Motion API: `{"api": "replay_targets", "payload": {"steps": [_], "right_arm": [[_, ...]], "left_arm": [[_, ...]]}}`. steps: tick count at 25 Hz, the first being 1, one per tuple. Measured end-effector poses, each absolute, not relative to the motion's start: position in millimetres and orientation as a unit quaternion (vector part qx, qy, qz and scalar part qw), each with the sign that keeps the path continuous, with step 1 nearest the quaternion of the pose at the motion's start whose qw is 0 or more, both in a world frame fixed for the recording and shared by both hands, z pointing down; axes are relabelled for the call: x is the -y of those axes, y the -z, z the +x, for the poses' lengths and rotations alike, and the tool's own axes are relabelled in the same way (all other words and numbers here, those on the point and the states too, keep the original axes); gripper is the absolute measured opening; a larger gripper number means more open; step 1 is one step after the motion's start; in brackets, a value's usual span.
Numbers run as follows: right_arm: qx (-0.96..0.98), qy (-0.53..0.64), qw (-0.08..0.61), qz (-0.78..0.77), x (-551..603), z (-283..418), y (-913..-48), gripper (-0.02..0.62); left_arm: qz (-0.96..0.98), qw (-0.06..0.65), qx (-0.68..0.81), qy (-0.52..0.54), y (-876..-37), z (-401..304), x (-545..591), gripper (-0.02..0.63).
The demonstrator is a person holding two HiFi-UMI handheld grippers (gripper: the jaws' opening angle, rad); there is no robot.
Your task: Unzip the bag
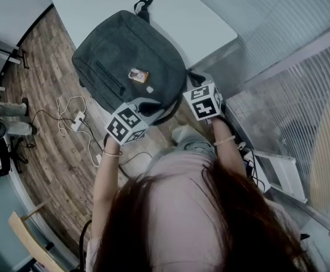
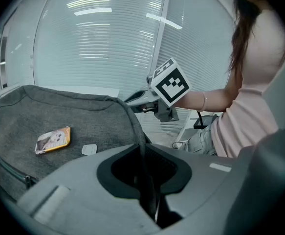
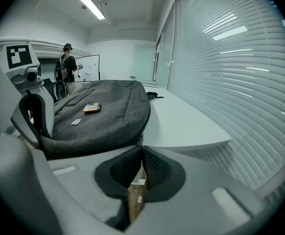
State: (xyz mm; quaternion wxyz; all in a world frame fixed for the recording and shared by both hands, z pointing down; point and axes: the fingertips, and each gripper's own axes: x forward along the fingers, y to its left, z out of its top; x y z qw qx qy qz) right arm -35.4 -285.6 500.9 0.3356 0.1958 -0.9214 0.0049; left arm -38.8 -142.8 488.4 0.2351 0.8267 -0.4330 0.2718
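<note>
Grey bag [image 1: 128, 61] on white table [image 1: 204, 27], overhanging its edge

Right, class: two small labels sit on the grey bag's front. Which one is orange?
The larger rectangular label, orange-edged with a picture on it. The small label beside it is plain and pale.

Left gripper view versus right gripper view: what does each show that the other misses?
Only the left gripper view: the bag's edge pinched in the left tongs, and the wearer's pink top. Only the right gripper view: a person standing at the back by a whiteboard, and the right tongs closed together. Both: the grey bag, its orange tag and the window blinds.
</note>
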Motion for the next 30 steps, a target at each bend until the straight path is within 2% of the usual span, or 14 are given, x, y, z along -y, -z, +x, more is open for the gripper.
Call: {"api": "replay_targets", "payload": {"steps": [30], "right_arm": [[0.922,0.058,0.353,0.145,324.2,-68.0,-496.6,0.015]], "left_arm": [[0.834,0.243,0.415,-0.271,-492.6,-36.7,143.5,0.044]]}}
